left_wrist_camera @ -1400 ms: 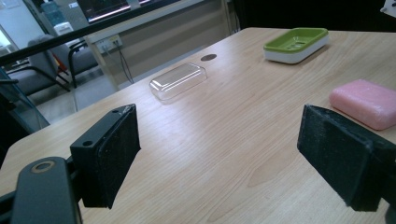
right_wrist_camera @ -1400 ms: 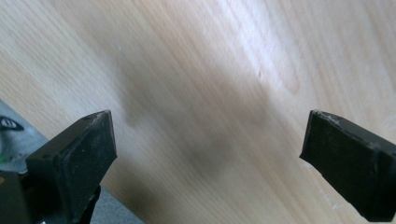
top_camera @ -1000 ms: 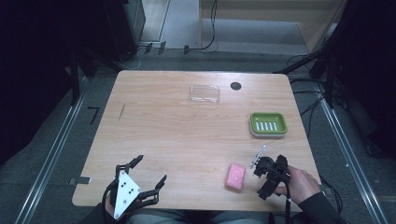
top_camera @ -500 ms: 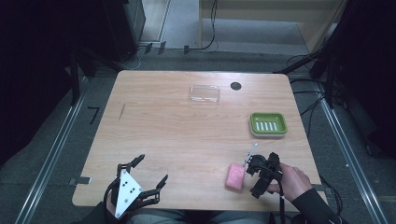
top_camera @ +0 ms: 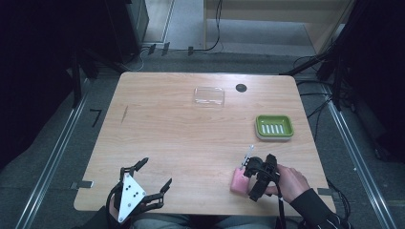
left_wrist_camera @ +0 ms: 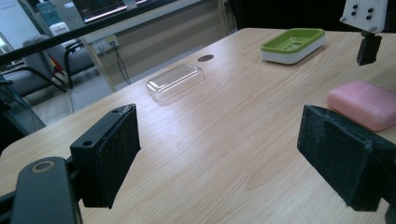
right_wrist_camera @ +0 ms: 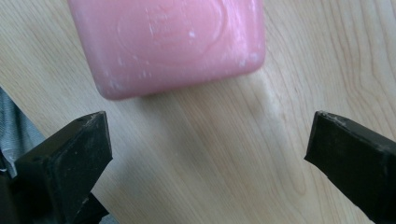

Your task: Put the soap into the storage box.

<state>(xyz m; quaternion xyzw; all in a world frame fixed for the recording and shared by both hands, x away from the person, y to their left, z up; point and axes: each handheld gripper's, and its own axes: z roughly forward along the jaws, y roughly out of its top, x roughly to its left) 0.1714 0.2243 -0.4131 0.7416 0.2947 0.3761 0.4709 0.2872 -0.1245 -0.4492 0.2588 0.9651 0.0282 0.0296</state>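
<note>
Soap: pink soap bar (top_camera: 238,182), a rounded slab with a chalky, scuffed face, flat on the wooden table (top_camera: 181,138) near its front edge, just ahead of the right gripper's tips.
Right gripper (top_camera: 249,180): jaws have just been opening and stand wide, nothing between them but bare wood; the bar lies beyond them.
Left gripper (top_camera: 154,177): jaws spread apart, empty, at the front left, well apart from the soap.
Soap dish (top_camera: 274,127): green ribbed tray on a white base, behind the bar to the right.
Lid (top_camera: 209,96): clear plastic, rounded rectangle, far side.
Hole (top_camera: 241,88): dark round cap beside the lid.
Path: bare grain between bar and dish.
</note>
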